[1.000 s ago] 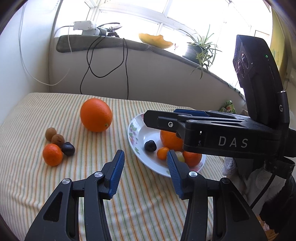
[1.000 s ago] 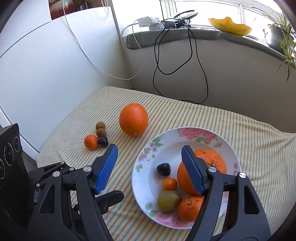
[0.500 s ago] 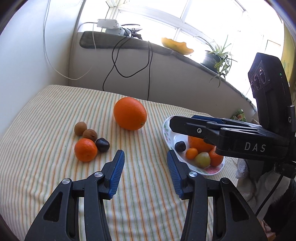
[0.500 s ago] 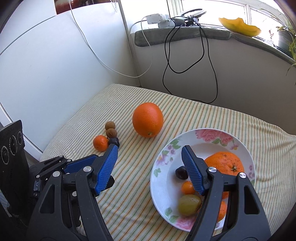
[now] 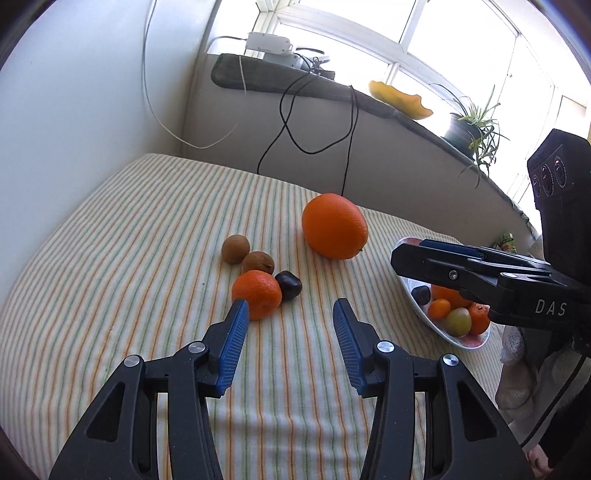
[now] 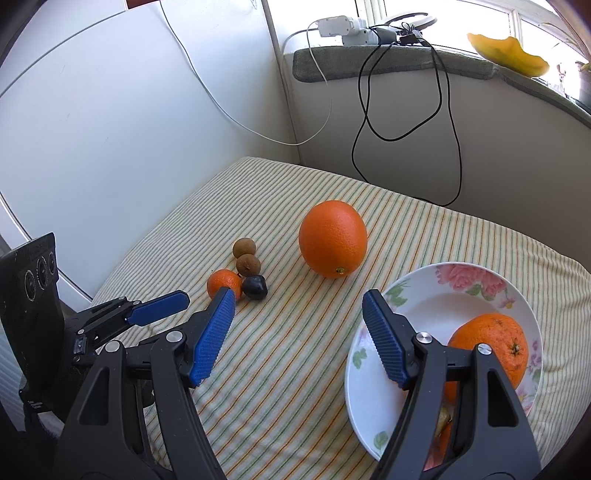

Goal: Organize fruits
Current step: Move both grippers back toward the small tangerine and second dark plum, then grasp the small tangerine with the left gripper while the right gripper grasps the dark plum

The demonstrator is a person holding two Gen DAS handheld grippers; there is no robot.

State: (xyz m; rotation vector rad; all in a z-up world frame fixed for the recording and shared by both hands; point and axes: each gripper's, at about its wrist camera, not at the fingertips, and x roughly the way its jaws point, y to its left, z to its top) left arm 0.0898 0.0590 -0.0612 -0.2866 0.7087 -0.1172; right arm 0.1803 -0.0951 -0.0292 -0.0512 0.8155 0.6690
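A big orange [image 5: 335, 231] [image 6: 333, 239] lies on the striped tablecloth. Left of it lie two brown fruits [image 5: 235, 249] [image 6: 248, 264], a small tangerine [image 5: 257, 293] [image 6: 224, 283] and a dark plum [image 5: 288, 285] [image 6: 255, 287]. A floral plate [image 6: 472, 280] [image 5: 421, 308] at the right holds an orange [image 6: 491, 347], a plum and several small fruits. My left gripper [image 5: 288, 341] is open and empty, just short of the tangerine. My right gripper [image 6: 297, 336] is open and empty, above the cloth between the plate and the loose fruits.
White walls close the left and back sides. A windowsill at the back carries a power strip [image 6: 341, 26], hanging black cables [image 6: 439, 110], a yellow dish [image 6: 508, 53] and a potted plant [image 5: 469, 129]. The table's left edge drops off beside the left gripper.
Both grippers have swung left, away from the plate and toward the loose fruits. The tangerine now sits by the left gripper's left fingertip. Both stay open.
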